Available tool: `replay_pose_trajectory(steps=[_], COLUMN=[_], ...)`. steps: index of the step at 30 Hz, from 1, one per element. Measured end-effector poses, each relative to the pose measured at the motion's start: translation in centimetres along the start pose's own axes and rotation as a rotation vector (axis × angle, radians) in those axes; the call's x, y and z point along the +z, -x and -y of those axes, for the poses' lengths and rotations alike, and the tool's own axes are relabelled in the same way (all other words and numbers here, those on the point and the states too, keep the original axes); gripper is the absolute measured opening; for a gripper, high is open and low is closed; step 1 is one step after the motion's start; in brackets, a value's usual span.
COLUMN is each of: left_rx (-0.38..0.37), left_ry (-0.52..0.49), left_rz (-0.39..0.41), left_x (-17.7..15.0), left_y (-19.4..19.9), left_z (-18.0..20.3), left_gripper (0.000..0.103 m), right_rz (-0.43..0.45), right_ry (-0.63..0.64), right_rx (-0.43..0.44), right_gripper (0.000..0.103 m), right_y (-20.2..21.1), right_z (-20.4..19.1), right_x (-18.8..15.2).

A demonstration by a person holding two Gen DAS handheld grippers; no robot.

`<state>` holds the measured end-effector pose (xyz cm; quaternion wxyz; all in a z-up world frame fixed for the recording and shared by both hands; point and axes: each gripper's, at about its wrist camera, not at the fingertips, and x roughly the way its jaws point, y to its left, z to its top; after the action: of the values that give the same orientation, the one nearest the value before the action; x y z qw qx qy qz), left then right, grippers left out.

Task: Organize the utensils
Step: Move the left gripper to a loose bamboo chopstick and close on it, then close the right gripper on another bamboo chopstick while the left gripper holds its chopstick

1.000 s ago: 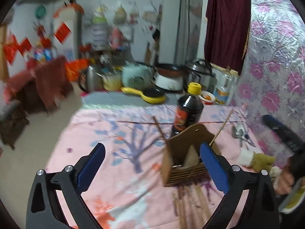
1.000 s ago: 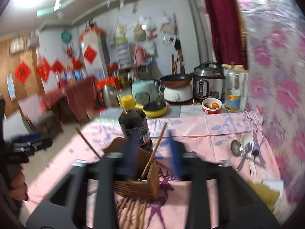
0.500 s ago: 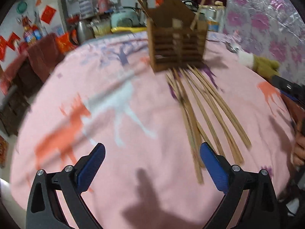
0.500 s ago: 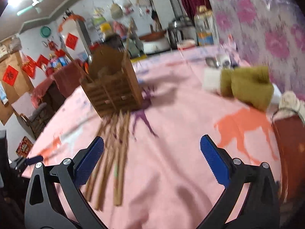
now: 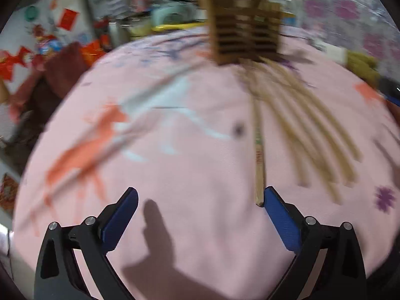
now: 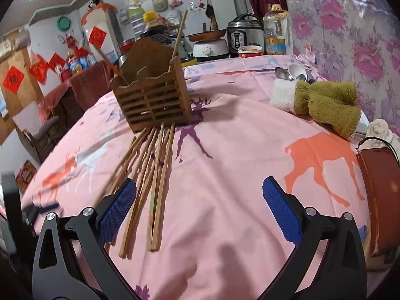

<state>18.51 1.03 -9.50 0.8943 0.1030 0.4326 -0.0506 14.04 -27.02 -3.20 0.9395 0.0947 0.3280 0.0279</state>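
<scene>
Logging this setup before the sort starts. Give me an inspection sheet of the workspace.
Surface: pink tablecloth with deer print.
Job's things: loose chopsticks fanned flat before the wooden holder, which already holds a few; spoons at the far right.
Clutter: green plush cloth, red-brown case.
Grippers: left gripper and right gripper open, empty.
Cables: thin black cord on the case.
Surroundings: rice cooker, bottles, red wall decorations.
</scene>
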Motion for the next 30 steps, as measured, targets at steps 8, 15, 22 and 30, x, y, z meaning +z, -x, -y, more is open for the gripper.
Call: replay_pose_trajectory(steps=[8, 15, 22, 30], left_rx=[-0.103, -0.148, -0.183, -0.158], left_ry=[0.030, -0.011, 0.094, 0.072], left_rz=[0.038, 0.076, 0.058, 0.075], left_x=[-0.4, 0.1, 0.0, -0.3], left_y=[0.4, 0.2, -0.1, 0.1], left_z=[0.0, 1.9, -1.1, -0.6], left_gripper=[0.064, 0.024, 0.009, 0.009], right_rz=[-0.025, -0.074, -0.149, -0.179], right_ry=[0.089, 0.154, 0.194, 0.221], right_rx=[-0.019, -0.002, 0.025, -0.016], right_gripper=[0.093, 0.070, 0.046, 0.039], right_y=[0.4, 0.1, -0.6, -1.6], right_z=[-1.8, -2.9, -3.7, -4.0], right_x=[-1.9, -3.1, -4.7, -5.3])
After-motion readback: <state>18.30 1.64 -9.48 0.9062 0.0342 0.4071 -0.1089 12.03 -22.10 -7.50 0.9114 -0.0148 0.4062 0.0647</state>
